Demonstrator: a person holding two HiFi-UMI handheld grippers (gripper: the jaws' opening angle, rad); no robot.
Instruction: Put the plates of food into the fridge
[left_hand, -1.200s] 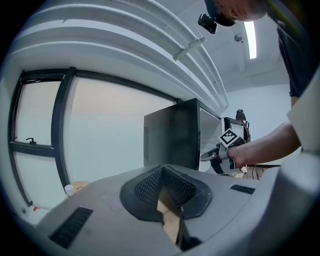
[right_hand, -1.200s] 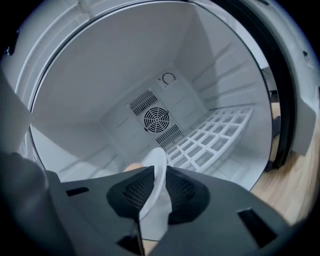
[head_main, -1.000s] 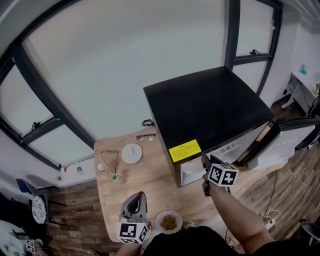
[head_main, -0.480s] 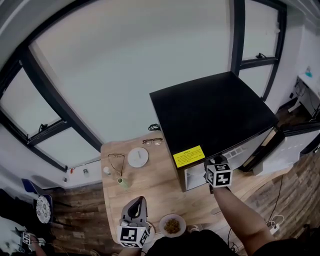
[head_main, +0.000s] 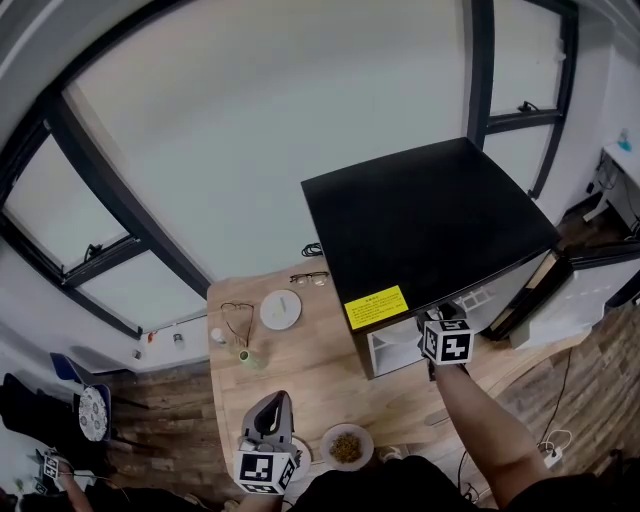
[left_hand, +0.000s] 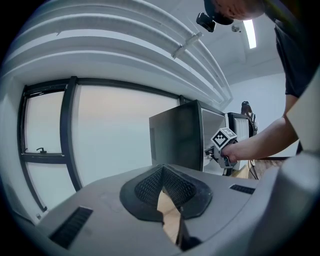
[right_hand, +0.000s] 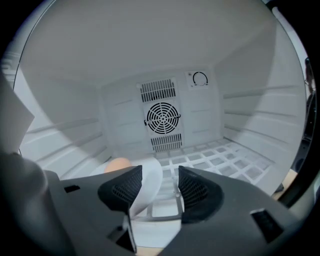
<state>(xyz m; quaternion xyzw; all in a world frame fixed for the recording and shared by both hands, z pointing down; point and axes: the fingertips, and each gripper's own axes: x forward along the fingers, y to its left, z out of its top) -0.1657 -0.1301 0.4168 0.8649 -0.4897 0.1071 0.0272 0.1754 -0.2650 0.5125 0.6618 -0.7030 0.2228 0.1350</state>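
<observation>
First plate is going in: the right gripper (right_hand: 160, 184) is reaching into the open front of the fridge (head_main: 430, 215), and in its own view the white plate (right_hand: 150, 176) is lying on the wire shelf (right_hand: 220, 155) with a pale orange piece of food (right_hand: 118, 164) on it. Jaws have just been opening and are now standing wide; the plate's near rim is sitting between them, close against the left-hand pad, but the pads are not pressing on it, so I am reading this as the release. The left gripper (head_main: 270, 410) is hovering low over the near edge of the wooden table (head_main: 310, 370), jaws together with nothing between them. Second plate of food (head_main: 346, 446) is waiting on the table just beside it, not yet picked up. Next move, as I judge it: the right gripper is needing to draw straight back out of the fridge without dragging the rim, then one gripper is needing to take the second plate by its edge, keeping it level. Against the head view a second ago, the right gripper is sitting a touch closer under the fridge's front edge; the left gripper and the table plate are keeping much the same places.
</observation>
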